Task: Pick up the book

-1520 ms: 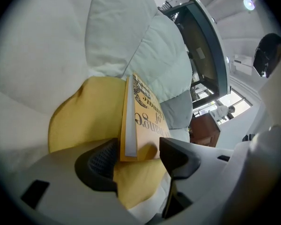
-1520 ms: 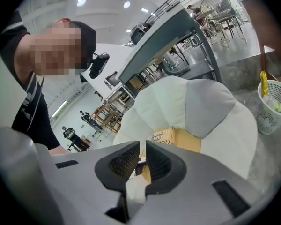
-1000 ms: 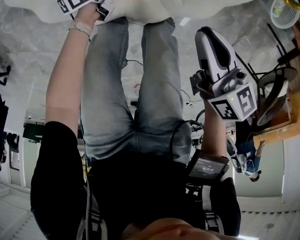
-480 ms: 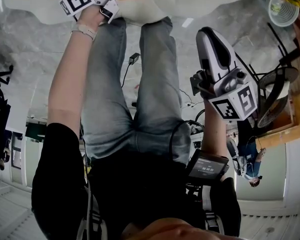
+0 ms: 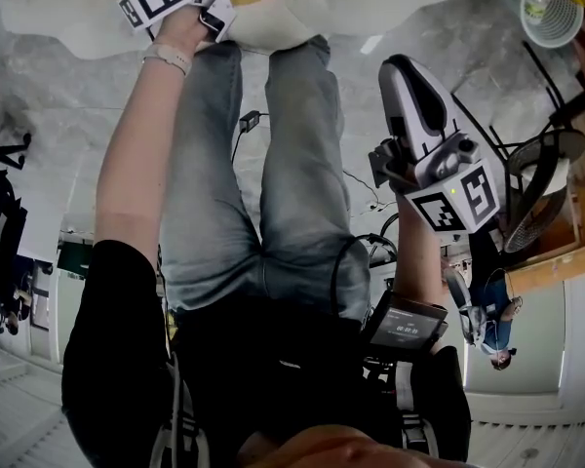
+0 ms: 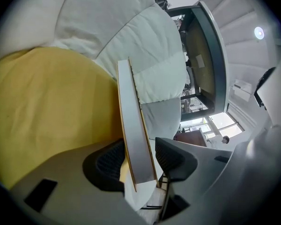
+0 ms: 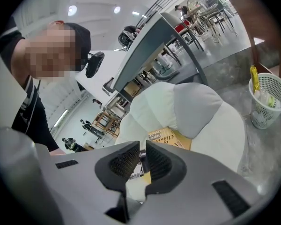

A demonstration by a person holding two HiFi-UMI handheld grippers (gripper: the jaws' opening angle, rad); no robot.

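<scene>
Clamped edge-on between the black ribbed pads point(image 6: 107, 165) of the left gripper point(image 6: 140, 161), just after closing in: the thin grey-edged, yellow-covered book point(image 6: 131, 111), upright beside the broad mustard-yellow surface point(image 6: 47, 107) and puffy white padded seat point(image 6: 131, 32). Over at the right gripper point(image 7: 140, 162), jaws nearly touching, empty. Likely mid-pickup; next, lifting clear of the seat without loosening or tilting the grip.
</scene>
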